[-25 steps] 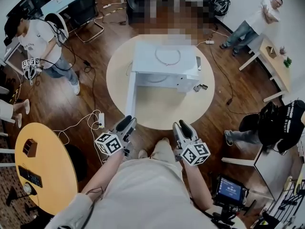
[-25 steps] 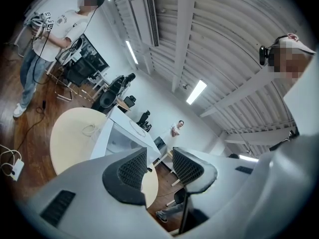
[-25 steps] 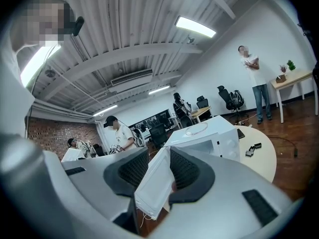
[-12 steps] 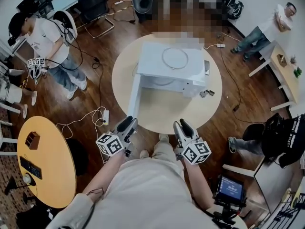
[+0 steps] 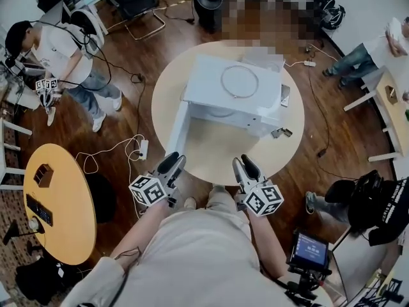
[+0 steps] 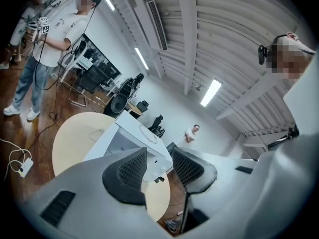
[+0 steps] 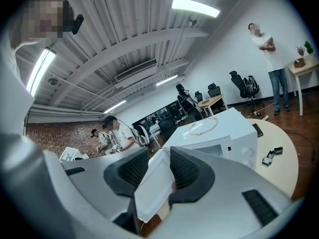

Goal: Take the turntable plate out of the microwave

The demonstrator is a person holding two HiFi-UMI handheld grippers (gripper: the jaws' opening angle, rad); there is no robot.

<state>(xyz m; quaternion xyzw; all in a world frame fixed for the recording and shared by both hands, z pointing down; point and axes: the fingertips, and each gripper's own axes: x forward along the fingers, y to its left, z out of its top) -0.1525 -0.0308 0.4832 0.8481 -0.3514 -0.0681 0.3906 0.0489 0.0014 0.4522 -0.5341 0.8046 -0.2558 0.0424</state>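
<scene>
Both claws are held low at the near edge of the counter (image 5: 211, 155). The left claw (image 5: 171, 165) (image 6: 158, 156) is spread, and nothing is gripped. The right claw (image 5: 243, 167) (image 7: 158, 156) is also spread and empty. The white panel seen through its gap is the door (image 5: 178, 130) (image 7: 154, 183), which is farther off and not touched.

The microwave (image 5: 236, 98) (image 6: 134, 133) (image 7: 219, 133) is set on the counter ahead of both claws and well apart from them. The door is swung open toward the left claw's side.

The plate (image 5: 220, 112) is only faintly seen, as a pale arc in the open cavity ahead of the claws and between their lines. It is held by neither claw.

A thin ring (image 5: 239, 82) (image 7: 202, 126) is laid on the microwave top, beyond the cavity. Small dark parts (image 5: 281, 132) (image 7: 271, 154) are seen on the counter, ahead and to the right of the right claw.

A person (image 5: 61, 56) is seen far off to the left of the left claw.
</scene>
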